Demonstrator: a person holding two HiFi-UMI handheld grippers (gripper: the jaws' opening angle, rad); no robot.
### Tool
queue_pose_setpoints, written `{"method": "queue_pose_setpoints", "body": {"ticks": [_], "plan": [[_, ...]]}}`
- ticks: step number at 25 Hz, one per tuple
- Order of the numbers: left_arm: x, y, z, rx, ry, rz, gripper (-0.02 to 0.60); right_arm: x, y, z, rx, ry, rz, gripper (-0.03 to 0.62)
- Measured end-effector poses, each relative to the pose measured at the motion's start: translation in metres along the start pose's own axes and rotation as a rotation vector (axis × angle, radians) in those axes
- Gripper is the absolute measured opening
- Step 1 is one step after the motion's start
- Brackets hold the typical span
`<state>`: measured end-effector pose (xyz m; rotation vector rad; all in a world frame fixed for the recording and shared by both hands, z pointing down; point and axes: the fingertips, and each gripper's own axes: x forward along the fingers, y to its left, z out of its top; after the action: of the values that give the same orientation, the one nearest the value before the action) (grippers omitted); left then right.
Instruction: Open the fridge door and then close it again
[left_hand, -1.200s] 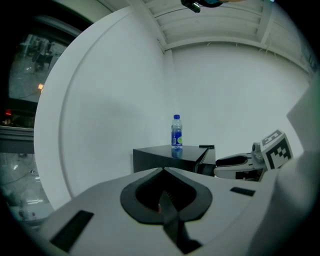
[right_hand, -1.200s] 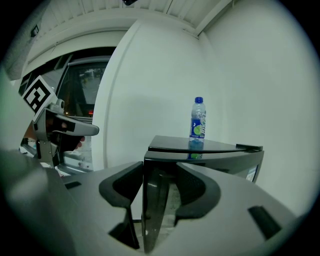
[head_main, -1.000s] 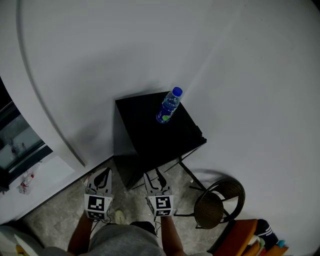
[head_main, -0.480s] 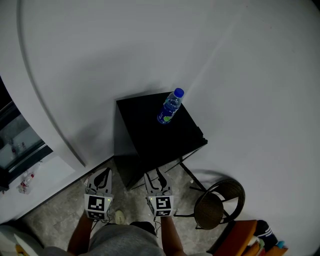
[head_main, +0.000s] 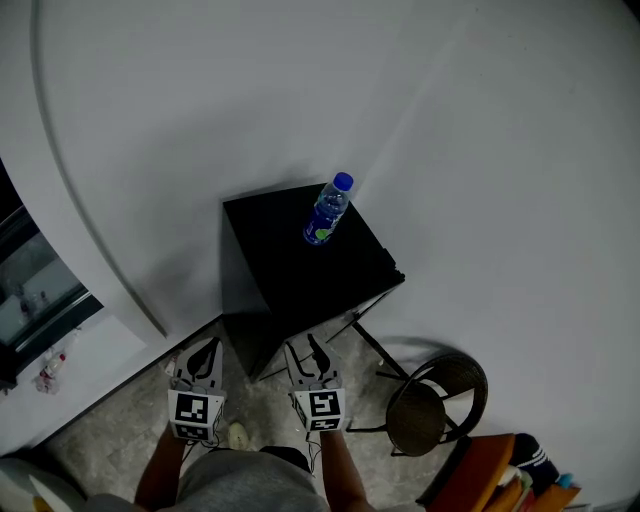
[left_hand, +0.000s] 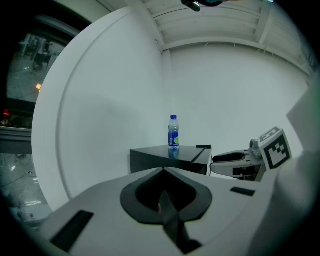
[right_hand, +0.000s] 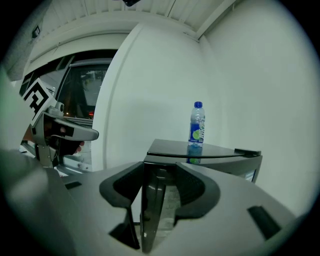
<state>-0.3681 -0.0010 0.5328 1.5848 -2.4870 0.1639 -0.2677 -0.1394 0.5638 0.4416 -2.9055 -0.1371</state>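
A small black fridge (head_main: 300, 265) stands against the white wall with its door closed. A blue-capped water bottle (head_main: 326, 212) stands upright on its top. My left gripper (head_main: 205, 352) and right gripper (head_main: 308, 350) hang side by side low in front of the fridge, short of it and touching nothing. In the left gripper view the left gripper (left_hand: 162, 197) is shut and empty, with the fridge (left_hand: 165, 155) and bottle (left_hand: 173, 131) straight ahead. In the right gripper view the right gripper (right_hand: 150, 172) looks shut with nothing held; the bottle (right_hand: 196, 123) stands above it.
A round dark stool (head_main: 437, 400) with thin black legs stands right of the fridge. An orange item (head_main: 490, 470) lies at the bottom right corner. At far left is a dark glass window (head_main: 30, 290) beside a white curved wall. The floor (head_main: 110, 430) is speckled grey.
Both grippers have kept their place and stayed shut. The head view has drifted a little, so the fridge and bottle sit slightly further left in the picture.
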Motion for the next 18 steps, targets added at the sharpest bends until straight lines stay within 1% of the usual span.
{"method": "queue_pose_setpoints", "body": {"ticks": [3,10,14,18], "plan": [[-0.002,-0.01,0.005,0.005,-0.013,-0.019,0.005,-0.011,-0.005,0.004,-0.003,-0.006,-0.01,0.208],[-0.008,-0.041,0.017,0.025,-0.045,-0.059,0.005,-0.046,-0.024,0.015,0.009,-0.028,-0.059,0.144],[-0.013,-0.063,0.029,0.022,-0.068,-0.1,0.005,-0.067,-0.035,0.017,0.044,-0.05,-0.084,0.127],[-0.015,-0.086,0.034,0.021,-0.082,-0.12,0.005,-0.088,-0.049,0.021,0.089,-0.081,-0.117,0.081]]}}
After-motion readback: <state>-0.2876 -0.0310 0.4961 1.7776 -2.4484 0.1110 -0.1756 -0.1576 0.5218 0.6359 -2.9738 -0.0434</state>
